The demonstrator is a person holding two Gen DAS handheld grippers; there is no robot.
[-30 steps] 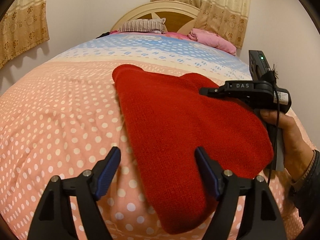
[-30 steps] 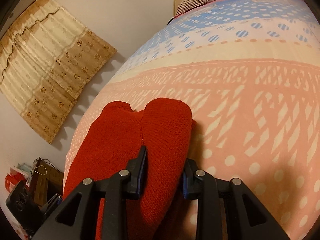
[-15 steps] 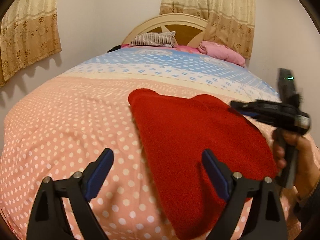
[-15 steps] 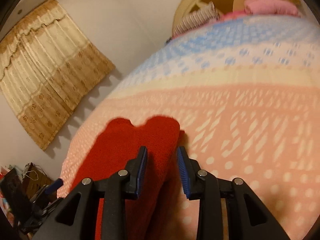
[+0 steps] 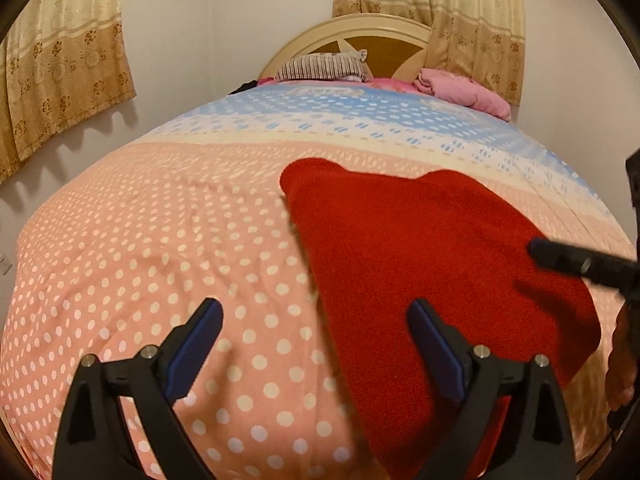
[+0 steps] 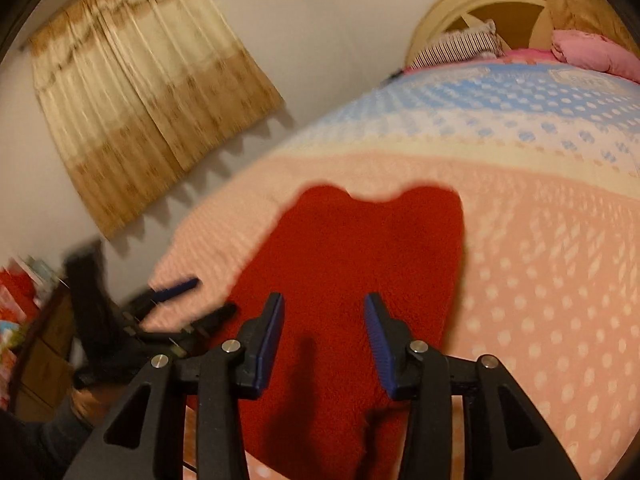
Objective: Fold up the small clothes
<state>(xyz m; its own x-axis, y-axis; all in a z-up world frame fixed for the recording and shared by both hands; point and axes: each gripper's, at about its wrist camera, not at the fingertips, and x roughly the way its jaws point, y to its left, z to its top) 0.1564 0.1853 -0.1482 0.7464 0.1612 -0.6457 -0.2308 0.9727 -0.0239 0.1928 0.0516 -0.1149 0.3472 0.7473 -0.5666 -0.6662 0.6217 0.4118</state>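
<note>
Left wrist view: red garment (image 5: 432, 264) flat on bedspread (image 5: 168, 248). Left gripper (image 5: 316, 344) wide open, empty; right gripper (image 6: 324, 328) parted, empty, above garment. Pinch near edge squarely, lift evenly.

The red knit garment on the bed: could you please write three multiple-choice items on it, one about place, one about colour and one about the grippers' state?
1. Where does the red knit garment lie?
A. on the dotted bedspread
B. on the floor
C. on the striped pillow

2. What colour are the gripper pads?
A. green
B. blue
C. white

3. How do the left gripper and right gripper stand?
A. both open, empty
B. both shut
C. one shut on cloth

Key: 1 A, bedspread surrounds it. 2 B, blue pads show. 3 A, gaps show between the fingers.
</note>
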